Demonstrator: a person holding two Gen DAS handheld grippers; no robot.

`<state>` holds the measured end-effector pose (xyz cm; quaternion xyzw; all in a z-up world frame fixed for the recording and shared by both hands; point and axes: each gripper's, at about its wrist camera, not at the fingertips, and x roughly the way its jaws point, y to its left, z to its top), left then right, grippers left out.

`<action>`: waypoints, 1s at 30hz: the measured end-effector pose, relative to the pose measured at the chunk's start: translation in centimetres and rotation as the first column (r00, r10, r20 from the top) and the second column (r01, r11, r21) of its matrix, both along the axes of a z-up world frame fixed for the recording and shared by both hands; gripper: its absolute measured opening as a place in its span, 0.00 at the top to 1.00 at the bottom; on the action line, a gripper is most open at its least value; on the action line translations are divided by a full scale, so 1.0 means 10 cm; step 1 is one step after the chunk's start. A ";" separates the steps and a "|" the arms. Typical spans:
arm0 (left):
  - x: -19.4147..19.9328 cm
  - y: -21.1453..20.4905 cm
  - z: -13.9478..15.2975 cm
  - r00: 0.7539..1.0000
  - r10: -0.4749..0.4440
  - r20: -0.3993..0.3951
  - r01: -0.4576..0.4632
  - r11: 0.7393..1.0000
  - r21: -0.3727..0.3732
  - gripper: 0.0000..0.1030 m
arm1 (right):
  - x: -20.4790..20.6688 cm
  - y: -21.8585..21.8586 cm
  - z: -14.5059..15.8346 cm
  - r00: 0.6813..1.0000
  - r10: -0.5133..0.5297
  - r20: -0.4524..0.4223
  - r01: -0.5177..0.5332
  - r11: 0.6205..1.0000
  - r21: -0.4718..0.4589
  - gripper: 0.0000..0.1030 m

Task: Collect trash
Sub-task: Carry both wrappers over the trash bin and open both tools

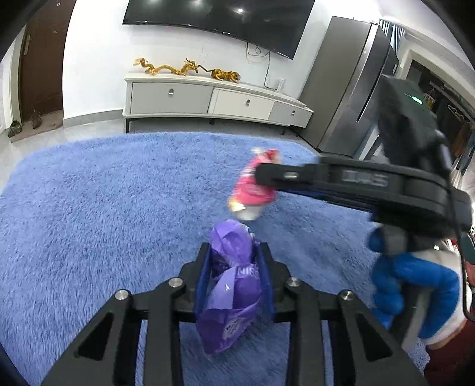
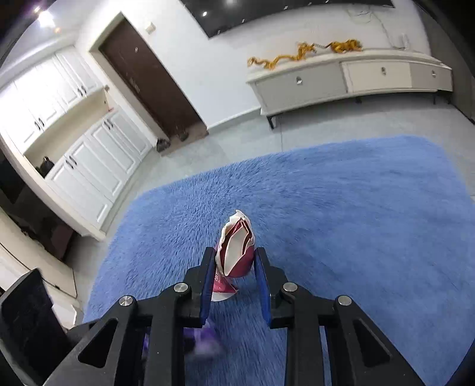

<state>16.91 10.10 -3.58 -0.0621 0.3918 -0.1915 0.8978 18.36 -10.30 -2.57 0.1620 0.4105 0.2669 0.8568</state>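
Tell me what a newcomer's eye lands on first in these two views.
First the blue rug that fills the floor, with both grippers held over it. The left gripper is shut on a crumpled purple wrapper; the right gripper is shut on a torn pink packet. Behind, gold figurines sit on a white cabinet under a wall TV.

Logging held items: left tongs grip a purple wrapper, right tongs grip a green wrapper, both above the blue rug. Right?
Not quite: the right tongs grip a pink wrapper, not green, as the right wrist view shows. The left tongs do hold the purple wrapper above the blue rug.
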 end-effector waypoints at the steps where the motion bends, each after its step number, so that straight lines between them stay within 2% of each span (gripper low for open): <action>1: -0.07 -0.04 0.05 1.000 0.002 0.010 -0.002 1.000 0.004 0.72 | -0.11 -0.10 0.06 1.000 -0.018 0.014 0.018 1.000 0.005 0.76; 6: -0.52 -0.31 0.38 0.993 0.000 0.117 -0.010 0.996 0.089 0.73 | -0.70 -0.46 0.33 0.994 -0.062 0.089 0.064 0.998 -0.020 0.76; 10: -0.94 -0.56 0.65 0.978 -0.017 0.209 -0.017 0.987 0.158 0.73 | -1.24 -0.70 0.55 0.985 -0.086 0.147 0.091 0.996 -0.026 0.76; 13: -1.19 -0.72 0.80 0.967 -0.028 0.253 -0.019 0.983 0.182 0.73 | -1.64 -0.87 0.67 0.977 -0.113 0.183 0.121 0.992 -0.029 0.76; 23: -1.84 -1.32 1.16 0.927 -0.108 0.359 0.019 0.970 0.243 0.73 | -2.50 -1.47 0.87 0.940 -0.237 0.245 0.253 0.967 -0.035 0.76; 30: -2.04 -1.80 1.21 0.908 -0.191 0.372 0.082 0.953 0.291 0.73 | -2.84 -2.01 0.83 0.904 -0.344 0.253 0.357 0.934 -0.005 0.76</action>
